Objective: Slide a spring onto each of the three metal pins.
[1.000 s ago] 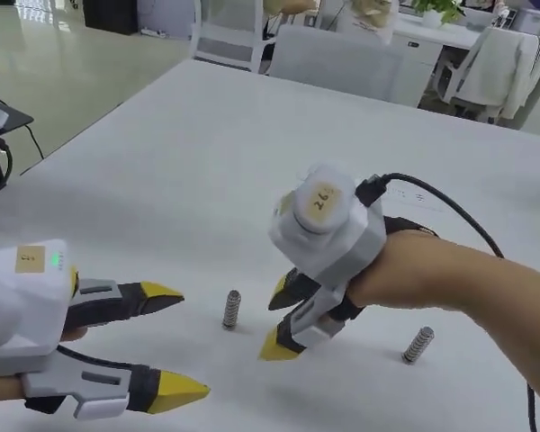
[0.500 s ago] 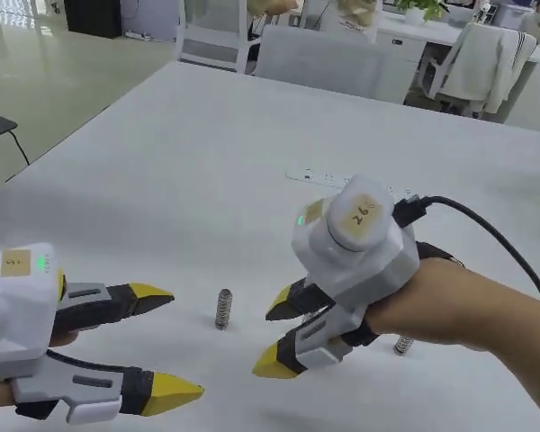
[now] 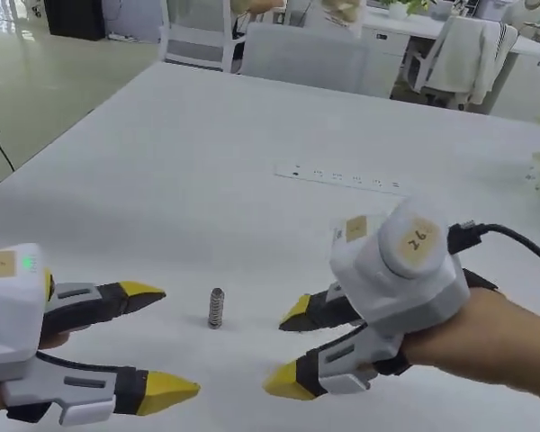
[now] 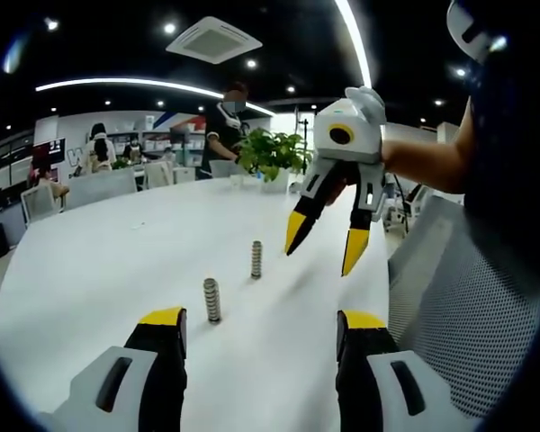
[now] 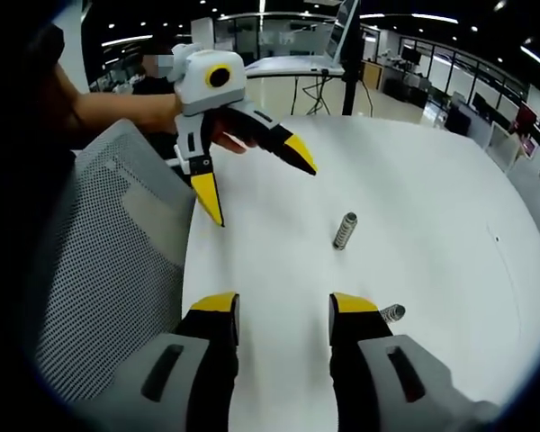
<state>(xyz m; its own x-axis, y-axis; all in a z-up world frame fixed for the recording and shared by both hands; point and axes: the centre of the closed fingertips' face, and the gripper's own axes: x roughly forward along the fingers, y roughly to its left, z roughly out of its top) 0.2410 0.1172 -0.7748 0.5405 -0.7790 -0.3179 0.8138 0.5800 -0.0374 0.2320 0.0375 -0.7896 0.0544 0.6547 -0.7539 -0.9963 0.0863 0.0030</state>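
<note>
One small metal spring (image 3: pixel 216 308) stands upright on the white table (image 3: pixel 207 162), between my two grippers. My left gripper (image 3: pixel 162 340) is at the near left, open and empty, with its yellow tips toward the spring. My right gripper (image 3: pixel 289 346) faces it from the right, also open and empty. Past the left gripper's (image 4: pixel 263 318) own jaws, the left gripper view has two upright springs (image 4: pixel 212 299) (image 4: pixel 256 259) and the right gripper (image 4: pixel 325 243) above them. The right gripper view has its gripper (image 5: pixel 284 303), one upright spring (image 5: pixel 345 230), another spring (image 5: pixel 391 312) by the right jaw, and the left gripper (image 5: pixel 257 184).
A white power strip (image 3: pixel 342 177) lies farther back on the table. Chairs (image 3: pixel 306 54) stand along the far edge. A mesh chair back (image 5: pixel 117 261) is close to the near edge. A person (image 4: pixel 229 117) stands beyond the table beside a plant (image 4: pixel 270 153).
The head camera has tilted up. My right gripper has drawn back to the right, away from the middle spring, and now hides the spring that stood at the right. The left gripper has hardly moved.
</note>
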